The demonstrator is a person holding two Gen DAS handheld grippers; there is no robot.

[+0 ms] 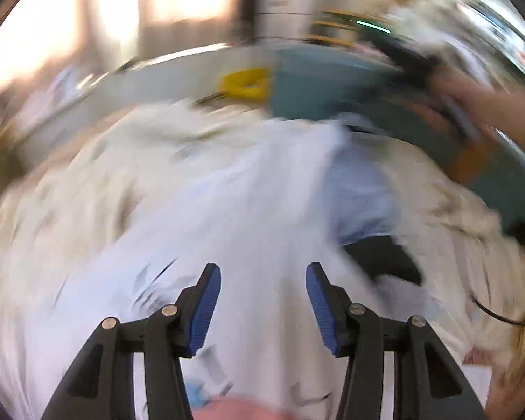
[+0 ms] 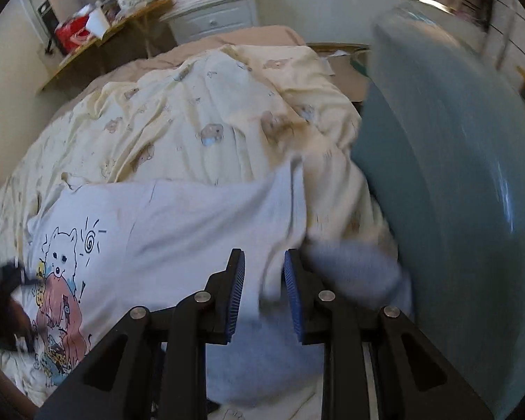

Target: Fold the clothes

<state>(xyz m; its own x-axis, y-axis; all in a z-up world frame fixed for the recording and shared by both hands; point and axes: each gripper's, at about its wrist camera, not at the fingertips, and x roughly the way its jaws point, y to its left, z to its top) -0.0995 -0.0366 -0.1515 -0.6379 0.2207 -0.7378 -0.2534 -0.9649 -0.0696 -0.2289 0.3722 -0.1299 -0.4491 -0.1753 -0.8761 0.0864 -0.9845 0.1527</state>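
Right gripper (image 2: 264,290) narrowed on a raised edge of the white cotton T-shirt with cartoon print (image 2: 178,217); fabric runs up between the blue pads, looks pinched, probably to carry that side across for a fold. Left gripper (image 1: 263,306) spread wide over the same white shirt (image 1: 248,210), nothing between the pads; heavily motion-blurred view, so likely mid-swing, can't say toward what. Shirt spread on the bed, print side up, printed end toward the left in the right wrist view, lifted edge toward the right. Under and beyond it: rumpled pale yellow duvet with bear print (image 2: 206,112), serving as the folding surface. Dark garment (image 2: 3,301) bunched at the shirt's printed end, touching it. Teal padded bed frame (image 2: 437,175) along the right. Farther back: white bedside cabinet (image 2: 213,17), drawers closed, contents unseen; cluttered wooden worktop (image 2: 98,35) by the wall carrying a red box (image 2: 70,35), contents not readable. Fold stage not settled: fits an opening fold or a later one.
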